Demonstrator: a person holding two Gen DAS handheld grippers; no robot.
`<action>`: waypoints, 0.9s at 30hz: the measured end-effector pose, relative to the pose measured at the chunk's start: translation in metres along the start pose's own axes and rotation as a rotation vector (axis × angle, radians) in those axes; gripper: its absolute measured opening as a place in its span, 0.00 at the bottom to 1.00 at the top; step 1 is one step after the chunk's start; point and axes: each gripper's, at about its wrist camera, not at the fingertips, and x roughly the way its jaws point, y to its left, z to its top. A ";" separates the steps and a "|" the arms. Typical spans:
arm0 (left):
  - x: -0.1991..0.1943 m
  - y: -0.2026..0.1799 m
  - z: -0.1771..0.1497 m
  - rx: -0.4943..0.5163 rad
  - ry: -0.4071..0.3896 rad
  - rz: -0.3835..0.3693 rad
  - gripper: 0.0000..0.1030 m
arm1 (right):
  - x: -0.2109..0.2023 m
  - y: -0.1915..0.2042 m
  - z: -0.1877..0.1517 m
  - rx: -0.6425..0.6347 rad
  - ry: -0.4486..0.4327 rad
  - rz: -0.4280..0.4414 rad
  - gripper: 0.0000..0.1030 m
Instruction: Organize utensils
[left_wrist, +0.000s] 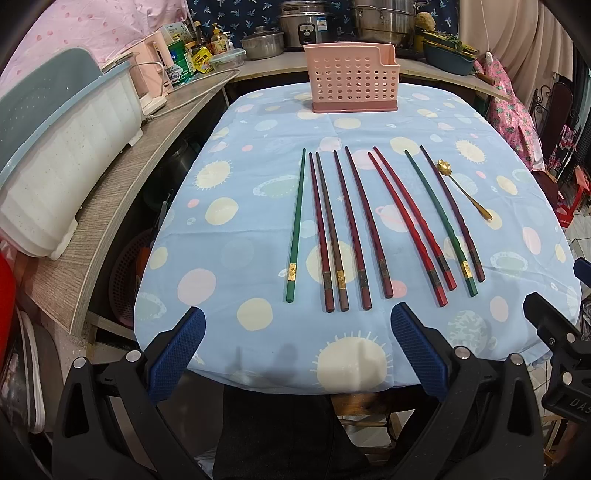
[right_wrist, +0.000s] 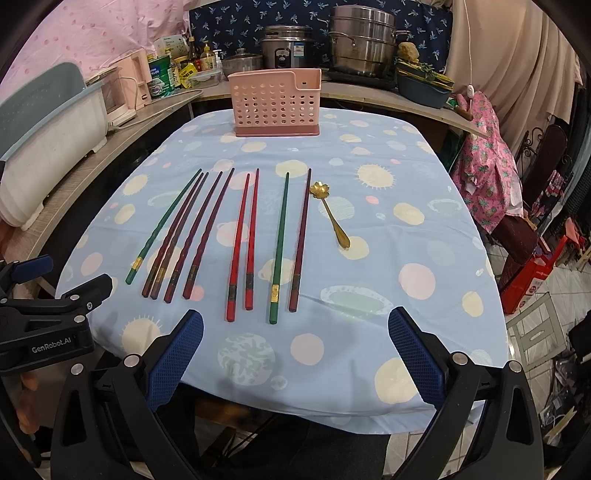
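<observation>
Several chopsticks lie side by side on the blue patterned tablecloth (left_wrist: 258, 206): two green ones (left_wrist: 296, 225) (right_wrist: 279, 247), a bright red pair (left_wrist: 410, 225) (right_wrist: 245, 240) and dark maroon ones (left_wrist: 349, 225) (right_wrist: 192, 236). A gold flower-headed spoon (left_wrist: 463, 190) (right_wrist: 330, 214) rests to their right. A pink perforated utensil holder (left_wrist: 352, 79) (right_wrist: 275, 103) stands upright at the table's far edge. My left gripper (left_wrist: 297, 328) hangs open over the near edge, short of the chopstick ends. My right gripper (right_wrist: 295, 328) is likewise open and holds nothing.
A white and blue dish rack (left_wrist: 55, 147) sits on the wooden counter (left_wrist: 122, 206) at left. Pots (right_wrist: 360, 44), a rice cooker (right_wrist: 288, 46) and bottles (right_wrist: 207, 57) line the back counter. A chair with pink cloth (right_wrist: 487, 158) stands at right.
</observation>
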 end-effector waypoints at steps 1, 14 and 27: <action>0.000 0.000 0.000 0.000 -0.001 0.000 0.93 | 0.000 0.000 0.000 0.000 0.000 -0.001 0.93; 0.000 0.001 0.000 0.000 0.001 0.000 0.93 | -0.001 -0.001 -0.001 0.003 -0.001 0.000 0.93; 0.000 0.001 0.000 0.000 0.000 -0.001 0.93 | -0.002 -0.002 -0.001 0.007 -0.003 -0.002 0.93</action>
